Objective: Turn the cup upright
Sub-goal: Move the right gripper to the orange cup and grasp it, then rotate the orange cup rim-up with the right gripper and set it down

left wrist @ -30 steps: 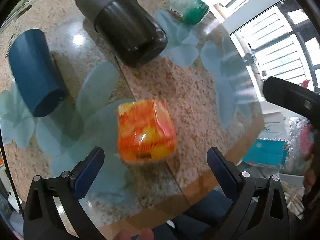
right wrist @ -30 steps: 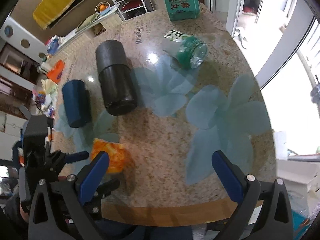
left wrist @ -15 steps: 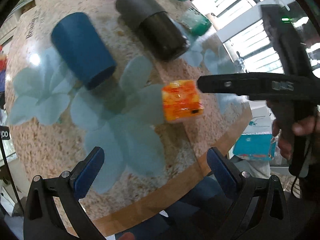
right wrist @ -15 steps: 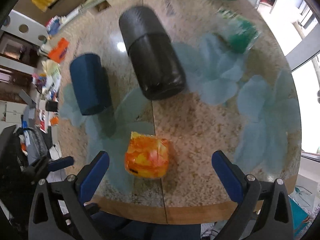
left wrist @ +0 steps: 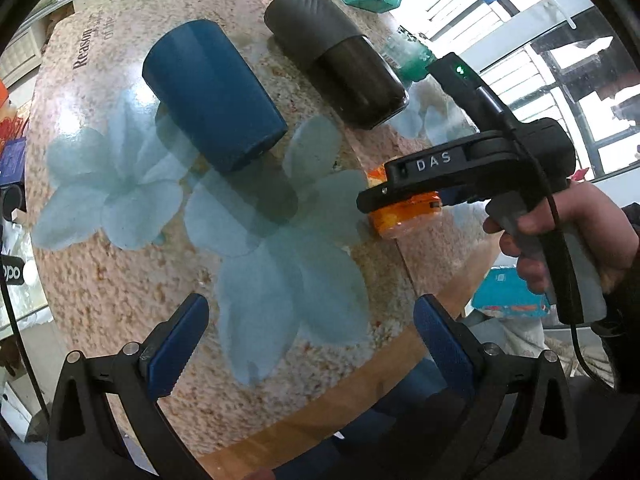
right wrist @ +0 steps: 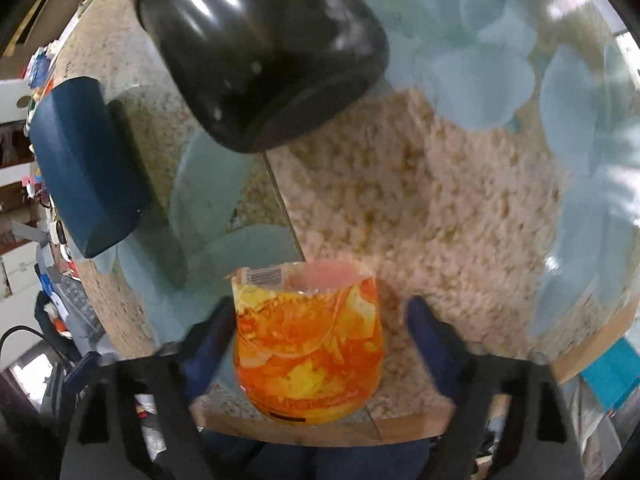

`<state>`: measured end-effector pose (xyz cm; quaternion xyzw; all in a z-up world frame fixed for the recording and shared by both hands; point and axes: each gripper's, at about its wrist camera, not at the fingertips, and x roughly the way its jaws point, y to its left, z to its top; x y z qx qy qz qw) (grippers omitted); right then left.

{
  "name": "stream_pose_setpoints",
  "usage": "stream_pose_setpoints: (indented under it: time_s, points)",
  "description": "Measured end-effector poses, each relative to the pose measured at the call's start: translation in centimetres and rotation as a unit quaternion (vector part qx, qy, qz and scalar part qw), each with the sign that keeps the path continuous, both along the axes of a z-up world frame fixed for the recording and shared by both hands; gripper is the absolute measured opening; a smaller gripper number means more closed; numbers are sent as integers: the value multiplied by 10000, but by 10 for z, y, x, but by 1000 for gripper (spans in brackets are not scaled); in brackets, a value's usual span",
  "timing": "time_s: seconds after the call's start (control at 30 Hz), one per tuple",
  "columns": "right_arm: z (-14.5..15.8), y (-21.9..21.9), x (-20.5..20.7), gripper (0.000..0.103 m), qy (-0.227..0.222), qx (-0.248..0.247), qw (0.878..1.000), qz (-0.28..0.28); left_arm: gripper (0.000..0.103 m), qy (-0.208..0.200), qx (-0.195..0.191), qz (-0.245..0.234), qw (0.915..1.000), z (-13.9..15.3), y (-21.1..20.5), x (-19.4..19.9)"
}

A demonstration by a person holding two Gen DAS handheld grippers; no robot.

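The granite table (left wrist: 120, 288) carries a black flask (left wrist: 340, 64) and a blue cup (left wrist: 212, 96), both lying on their sides. The orange cup (right wrist: 308, 340) lies near the table's front edge, between your right gripper (right wrist: 316, 332) fingers, which stand apart around it. Your left gripper (left wrist: 308, 344) hangs spread wide, empty, over the table.

Has dropped low over the surface (right wrist: 460, 208) and closed in: right hand-held gripper (right wrist: 316, 336) now straddling the orange cup (right wrist: 308, 344), fingers (right wrist: 430, 332) either side, left one at its wall. Has pulled back and swung away: left hand-held gripper (left wrist: 308, 344), cup (left wrist: 404, 216) now off to its right.
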<state>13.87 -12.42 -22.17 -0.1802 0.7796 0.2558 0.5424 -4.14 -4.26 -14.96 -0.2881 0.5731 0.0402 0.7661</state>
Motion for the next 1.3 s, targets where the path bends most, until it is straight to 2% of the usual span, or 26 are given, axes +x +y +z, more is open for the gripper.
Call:
stream_pose_setpoints:
  time_s: [0.07,0.1,0.27,0.33,0.43,0.53,0.63,0.73,0.9,1.03,1.17,1.3]
  points:
    - [-1,2,-2,70,-85,-44,9999,88,103,-11,-11,-22,10000,-1,4,-1]
    - [-1,3,-5,63,-100,-39,9999,77,103,-17,-16,-28,10000,-1,6,-1]
    - [6,0,-7,62,-130,296,9995,28,103,-86,-42,-86,9999,0,12,-1]
    - [17,1,-9,62,-348,694,9969,88,103,-100,-19,-123,9999,1,15,1]
    - [36,3,-15,62,-943,959,9904,310,103,-119,25,-186,9998,6,17,7]
    - [45,-1,-27,62,-1479,1335,9789,461,103,-129,100,-290,9994,11,17,13]
    - [54,-7,-37,62,-2031,1790,9607,622,103,-131,29,-381,9992,13,18,17]
    - [51,-13,-48,62,-2614,2383,9310,900,103,-76,-22,-439,9990,12,18,24]
    - [36,-36,-57,62,-3350,2928,8901,993,103,127,-125,-490,9986,3,12,33]
    - [11,-48,-44,62,-3511,3073,8810,784,103,290,-13,-610,9977,-3,4,37]
    - [8,-62,-38,62,-3387,3439,8740,558,103,391,54,-766,9963,-8,-6,40]
    - [4,-62,-40,63,-3506,3485,8672,606,103,464,143,-881,9949,-12,-15,41]
